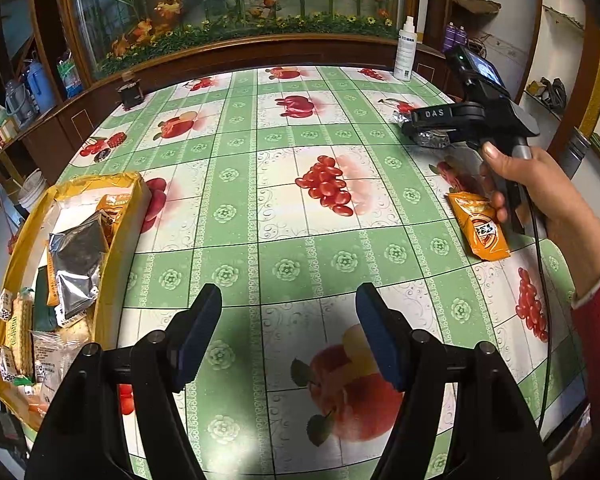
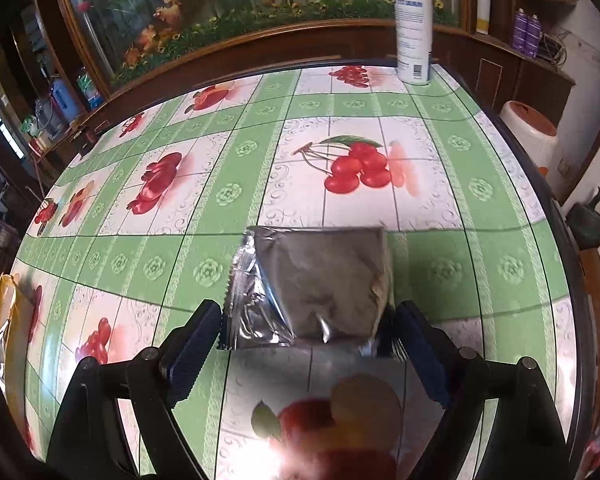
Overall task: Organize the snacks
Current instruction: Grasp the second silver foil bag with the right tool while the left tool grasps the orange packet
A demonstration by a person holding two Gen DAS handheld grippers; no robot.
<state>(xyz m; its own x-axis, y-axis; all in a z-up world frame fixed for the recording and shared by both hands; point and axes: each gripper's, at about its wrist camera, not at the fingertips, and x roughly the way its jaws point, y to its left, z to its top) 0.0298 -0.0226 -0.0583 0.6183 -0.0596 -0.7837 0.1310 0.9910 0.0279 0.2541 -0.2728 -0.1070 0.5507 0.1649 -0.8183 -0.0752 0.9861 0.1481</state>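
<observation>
Our right gripper (image 2: 308,344), jaws spread, straddles the silver packet (image 2: 320,284); we should probably close across its middle, then carry toward the box (image 1: 112,264) at nine o'clock. Left gripper (image 1: 288,336) hangs spread, empty.

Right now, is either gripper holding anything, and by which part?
Nothing is held. The left gripper is open over bare tablecloth. The right gripper is open around the silver snack packet, pads not pressing it.
</observation>
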